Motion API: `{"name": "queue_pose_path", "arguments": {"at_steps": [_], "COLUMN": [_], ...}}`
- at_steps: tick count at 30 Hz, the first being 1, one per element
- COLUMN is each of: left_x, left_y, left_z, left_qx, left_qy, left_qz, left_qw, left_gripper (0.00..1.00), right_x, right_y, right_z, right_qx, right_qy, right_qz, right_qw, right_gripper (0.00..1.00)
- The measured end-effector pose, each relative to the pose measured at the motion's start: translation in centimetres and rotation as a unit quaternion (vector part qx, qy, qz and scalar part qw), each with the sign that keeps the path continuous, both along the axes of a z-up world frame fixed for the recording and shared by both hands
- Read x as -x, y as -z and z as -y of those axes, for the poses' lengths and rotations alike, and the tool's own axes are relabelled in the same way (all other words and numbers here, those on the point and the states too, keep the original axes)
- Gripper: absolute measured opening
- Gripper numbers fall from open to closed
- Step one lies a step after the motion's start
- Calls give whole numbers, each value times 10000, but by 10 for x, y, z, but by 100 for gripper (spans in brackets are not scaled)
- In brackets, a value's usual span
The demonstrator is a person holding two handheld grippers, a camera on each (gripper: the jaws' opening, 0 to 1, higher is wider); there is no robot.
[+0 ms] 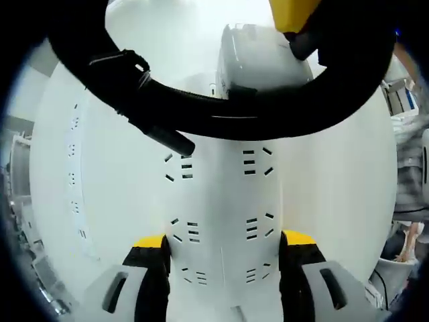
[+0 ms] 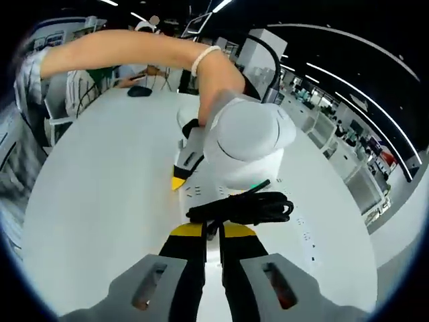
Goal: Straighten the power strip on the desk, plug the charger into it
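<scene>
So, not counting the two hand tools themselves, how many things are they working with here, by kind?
Power strip: 1
Charger, the whitish box: 1
Black cable, looped: 1
Total: 3

black cable [image 1: 221, 117] crossing power strip [image 1: 221, 201] sockets

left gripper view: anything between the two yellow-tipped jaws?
Yes. The white power strip runs up between the left gripper jaws, socket slots facing the camera. The black cable crosses it farther up.
</scene>
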State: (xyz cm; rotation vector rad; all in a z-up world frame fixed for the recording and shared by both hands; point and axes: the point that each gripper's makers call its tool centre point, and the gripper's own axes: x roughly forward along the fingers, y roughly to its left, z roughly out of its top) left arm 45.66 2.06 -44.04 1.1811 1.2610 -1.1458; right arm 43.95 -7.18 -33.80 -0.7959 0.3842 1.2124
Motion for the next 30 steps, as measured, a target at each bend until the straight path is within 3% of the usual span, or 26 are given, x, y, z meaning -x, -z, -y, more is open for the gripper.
{"name": "queue_pose_path", "arguments": {"at_steps": [7,9,11,13,16,18,20,23,25,27,28,30], "left_x": [0,0,0,0,0,0,0,-1,-1,-2,-2,-2], "left_y": [0,1,1,1,1,1,1,1,1,2,2,2], "left_z": [-1,-1,-1,-2,-2,-2,-2,-1,0,0,0,0], "left_qx": [52,46,35,59,140,183,249,282,264,222,205,234], "left_qy": [-3,-1,1,-1,8,19,28,35,48,53,50,48], "left_qz": [1,0,0,2,3,1,1,1,-2,-4,-3,-6], "left_qw": [10000,10000,10000,10000,9999,9998,9997,9996,9996,9997,9998,9997], "left_gripper": [65,65,65,65,65,65,65,65,65,65,65,65], "right_x": [0,2,10,7,5,2,3,11,7,-2,-4,-2], "right_y": [2,5,11,11,11,11,14,18,16,16,17,17], "right_z": [0,1,1,5,4,2,2,2,1,1,1,2], "right_qx": [647,861,903,1136,988,950,883,893,822,434,386,226], "right_qy": [-99,-56,117,-88,258,206,460,246,-132,217,144,437], "right_qz": [-83,-259,-814,-493,-708,-683,-777,-601,-320,-635,-594,-605], "right_qw": [9978,9959,9925,9923,9922,9929,9920,9939,9960,9968,9974,9970], "right_gripper": [5,4,1,1,0,0,0,0,0,0,0,0]}}
